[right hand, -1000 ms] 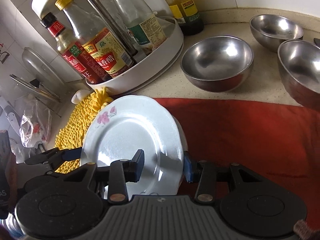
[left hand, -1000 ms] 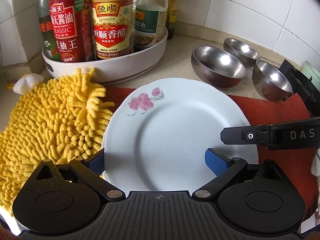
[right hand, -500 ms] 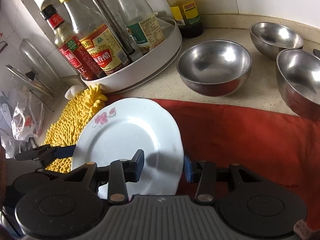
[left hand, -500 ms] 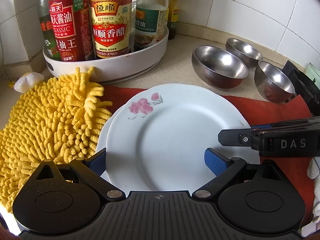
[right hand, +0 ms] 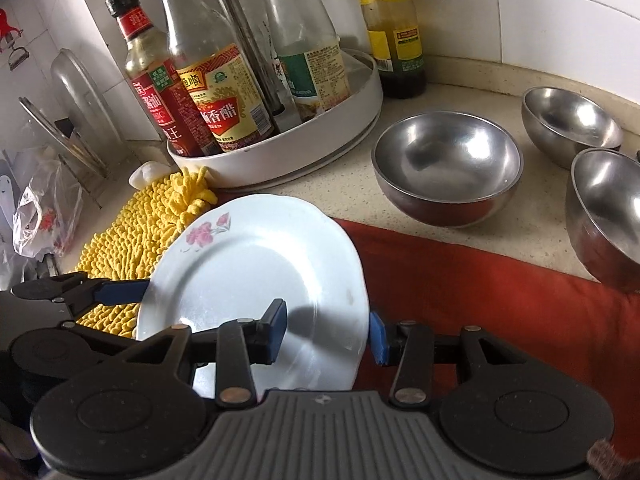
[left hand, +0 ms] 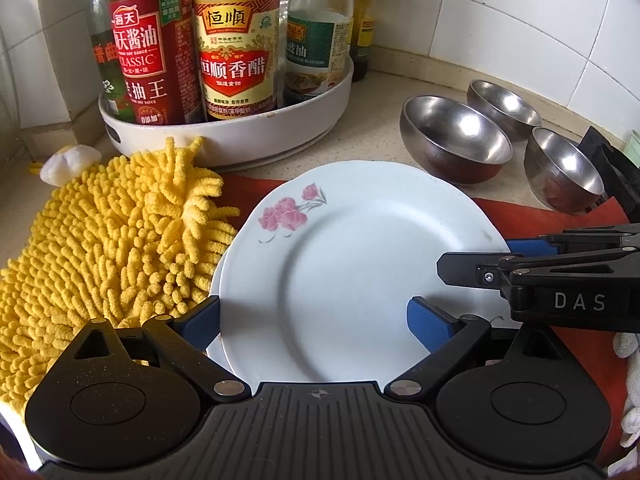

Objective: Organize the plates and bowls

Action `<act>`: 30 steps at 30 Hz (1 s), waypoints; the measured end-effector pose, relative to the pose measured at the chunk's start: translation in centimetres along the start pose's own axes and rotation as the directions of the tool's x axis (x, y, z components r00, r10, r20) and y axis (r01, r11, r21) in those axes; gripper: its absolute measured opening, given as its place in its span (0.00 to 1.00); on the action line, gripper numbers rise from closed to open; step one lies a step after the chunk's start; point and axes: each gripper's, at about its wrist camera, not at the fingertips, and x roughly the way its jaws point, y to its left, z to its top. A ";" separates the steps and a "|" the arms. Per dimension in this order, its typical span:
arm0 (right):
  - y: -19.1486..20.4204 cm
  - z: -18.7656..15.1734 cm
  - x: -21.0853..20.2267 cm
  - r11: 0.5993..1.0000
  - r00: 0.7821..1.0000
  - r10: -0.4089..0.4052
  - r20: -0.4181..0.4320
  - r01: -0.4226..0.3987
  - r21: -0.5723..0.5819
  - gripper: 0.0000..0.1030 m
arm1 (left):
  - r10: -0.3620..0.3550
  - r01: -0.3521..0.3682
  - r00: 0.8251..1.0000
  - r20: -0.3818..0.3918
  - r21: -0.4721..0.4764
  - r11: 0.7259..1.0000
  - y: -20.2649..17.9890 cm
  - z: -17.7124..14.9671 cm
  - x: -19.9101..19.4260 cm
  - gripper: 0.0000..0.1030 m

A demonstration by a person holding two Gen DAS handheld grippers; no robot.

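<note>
My right claw point(right hand: 328, 330) straddled the floral plate's point(right hand: 256, 264) right rim, pads apart, not pinching; my left claw point(left hand: 314, 320) gaped wide around it. Seating it squarely over the plate point(left hand: 214, 280) beneath seemed wise.

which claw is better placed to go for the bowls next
Right, probably. The right claw sits open at the plate's right rim, on the side nearest the bowls. The left claw is at the far side by the yellow mitt.

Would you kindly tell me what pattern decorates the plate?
Pink flowers on the white plate rim, clearest in the left wrist view.
</note>
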 end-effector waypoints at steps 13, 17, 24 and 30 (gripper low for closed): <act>0.3 -0.1 -0.1 1.000 1.000 -0.006 0.011 0.006 -0.020 0.41 | 0.018 -0.018 1.000 0.000 0.011 1.000 -0.4 -0.1 -0.1 0.95; 0.6 -0.3 0.0 0.998 0.999 -0.036 0.007 0.037 -0.054 0.42 | 0.030 -0.030 0.999 0.012 0.061 0.998 -0.9 -0.4 -0.2 0.95; 1.9 -0.7 -1.1 0.981 0.993 -0.035 0.109 0.055 -0.186 0.42 | 0.028 -0.029 0.999 0.018 0.062 0.998 -1.0 -0.3 -0.2 0.96; 1.0 -0.8 -1.8 0.987 0.996 0.010 0.090 0.005 -0.161 0.40 | 0.026 -0.027 0.999 0.024 0.037 0.999 -0.8 -0.6 -0.7 0.97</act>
